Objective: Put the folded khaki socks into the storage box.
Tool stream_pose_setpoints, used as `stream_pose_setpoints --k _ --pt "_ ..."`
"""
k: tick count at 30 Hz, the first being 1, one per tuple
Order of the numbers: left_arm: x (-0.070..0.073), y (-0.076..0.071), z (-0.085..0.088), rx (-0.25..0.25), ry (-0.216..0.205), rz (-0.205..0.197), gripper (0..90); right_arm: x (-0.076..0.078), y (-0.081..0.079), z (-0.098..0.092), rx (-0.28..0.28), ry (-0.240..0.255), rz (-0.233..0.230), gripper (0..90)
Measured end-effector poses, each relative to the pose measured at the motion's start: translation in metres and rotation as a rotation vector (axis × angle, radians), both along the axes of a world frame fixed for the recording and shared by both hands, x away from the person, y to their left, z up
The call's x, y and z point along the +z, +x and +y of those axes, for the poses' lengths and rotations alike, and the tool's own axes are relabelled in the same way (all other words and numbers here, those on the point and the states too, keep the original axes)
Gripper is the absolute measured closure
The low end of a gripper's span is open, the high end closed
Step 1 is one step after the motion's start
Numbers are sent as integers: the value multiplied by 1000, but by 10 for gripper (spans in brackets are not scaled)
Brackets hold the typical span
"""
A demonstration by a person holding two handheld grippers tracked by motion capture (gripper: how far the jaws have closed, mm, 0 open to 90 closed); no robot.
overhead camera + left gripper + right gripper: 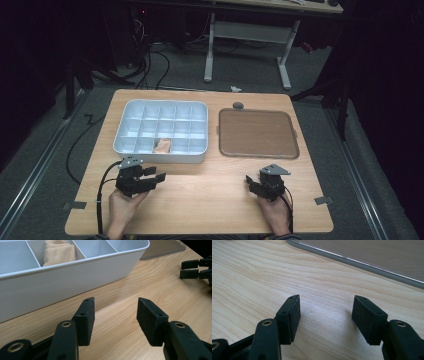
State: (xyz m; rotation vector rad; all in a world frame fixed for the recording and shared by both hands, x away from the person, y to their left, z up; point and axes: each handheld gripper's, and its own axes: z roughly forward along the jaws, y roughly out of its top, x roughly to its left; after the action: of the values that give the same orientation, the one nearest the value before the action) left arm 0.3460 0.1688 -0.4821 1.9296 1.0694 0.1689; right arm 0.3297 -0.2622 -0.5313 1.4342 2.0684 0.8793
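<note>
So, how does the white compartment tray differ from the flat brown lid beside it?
The white compartment tray is deep, with walls and a grid of dividers; the flat brown lid is shallow and undivided. The tray holds a folded beige cloth in one compartment of the row nearest the person; the lid carries nothing. The tray lies at the left, the lid at the right. Both are rectangular with rounded corners and lie on the wooden table.

- A white tray (161, 131) with many small square boxes inside is seen left of the middle in the high view. It is laid flat on the table.
- A small tan cloth (163, 145) is folded up inside one box in the tray's bottom row, near the middle. In the left gripper view, the cloth (59, 253) is seen at the top left, behind the tray's white wall (62, 282).
</note>
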Motion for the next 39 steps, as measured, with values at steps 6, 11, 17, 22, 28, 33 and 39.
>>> stream_pose_setpoints --k 6,11,17,22,28,33,39 --pt "-1 -1 -3 -8 3 1 489 0 0 0 0 0 0 401" --pt "-5 -1 -5 -9 10 8 488 0 0 0 0 0 0 401" --pt "-10 -1 -8 -7 15 17 485 0 0 0 0 0 0 401" --pt "-14 -2 -9 5 27 13 484 0 0 0 0 0 0 401" --pt "-19 -1 -10 9 30 23 483 0 0 0 0 0 0 401" --pt "-23 0 -11 14 36 27 482 0 0 0 0 0 0 401" --pt "-26 1 -12 25 49 22 481 0 0 0 0 0 0 401"
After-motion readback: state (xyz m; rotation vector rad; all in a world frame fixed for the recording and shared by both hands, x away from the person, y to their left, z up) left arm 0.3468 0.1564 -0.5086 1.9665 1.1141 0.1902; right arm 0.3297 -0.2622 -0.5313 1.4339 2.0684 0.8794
